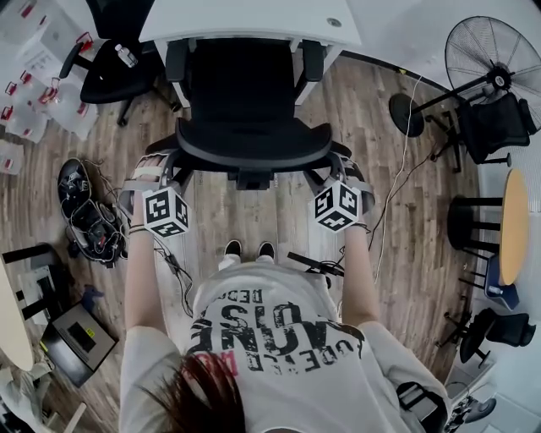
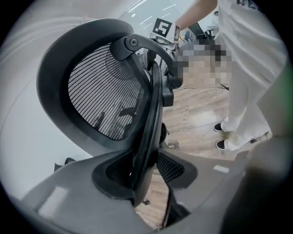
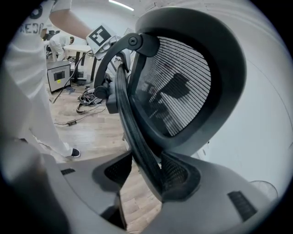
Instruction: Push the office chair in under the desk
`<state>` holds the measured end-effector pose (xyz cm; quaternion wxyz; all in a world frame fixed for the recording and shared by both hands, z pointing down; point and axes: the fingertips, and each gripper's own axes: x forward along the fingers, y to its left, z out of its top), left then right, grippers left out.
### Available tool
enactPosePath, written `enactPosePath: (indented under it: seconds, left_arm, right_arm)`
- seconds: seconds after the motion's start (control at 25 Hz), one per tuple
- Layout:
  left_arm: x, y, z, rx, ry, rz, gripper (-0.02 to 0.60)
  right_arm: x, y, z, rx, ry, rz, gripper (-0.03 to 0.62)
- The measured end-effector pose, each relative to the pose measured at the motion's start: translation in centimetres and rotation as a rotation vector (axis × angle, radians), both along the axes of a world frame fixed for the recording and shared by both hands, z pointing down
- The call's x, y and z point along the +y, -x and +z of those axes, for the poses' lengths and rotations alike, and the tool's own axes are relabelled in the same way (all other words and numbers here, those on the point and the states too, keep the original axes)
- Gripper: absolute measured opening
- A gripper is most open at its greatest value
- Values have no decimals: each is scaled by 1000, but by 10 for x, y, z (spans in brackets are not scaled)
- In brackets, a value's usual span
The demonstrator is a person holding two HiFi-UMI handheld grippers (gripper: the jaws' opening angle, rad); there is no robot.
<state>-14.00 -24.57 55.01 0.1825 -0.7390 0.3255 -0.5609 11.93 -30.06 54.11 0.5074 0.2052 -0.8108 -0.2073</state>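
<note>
A black mesh office chair faces the white desk, its seat partly under the desk top. I stand behind its curved backrest. My left gripper holds the backrest's left edge and my right gripper holds its right edge. In the left gripper view the black backrest frame runs down between the pads of the left gripper, which close on it. The right gripper view shows the same: the frame is pinched in the right gripper.
A second black chair stands at the desk's left. Cables and gear lie on the wood floor to my left. A floor fan, stools and a round table stand at the right. My shoes are just behind the chair.
</note>
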Motion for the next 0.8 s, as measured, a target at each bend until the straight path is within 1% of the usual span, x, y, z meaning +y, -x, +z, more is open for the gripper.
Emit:
enactPosePath:
  seconds: [0.4, 0.8]
  left_arm:
    - [-24, 13, 1, 0, -26, 22, 170]
    - [-53, 24, 2, 1, -24, 21, 172]
  right_arm:
    - [-23, 13, 2, -7, -12, 31, 192]
    - [-51, 24, 2, -3, -7, 33, 192]
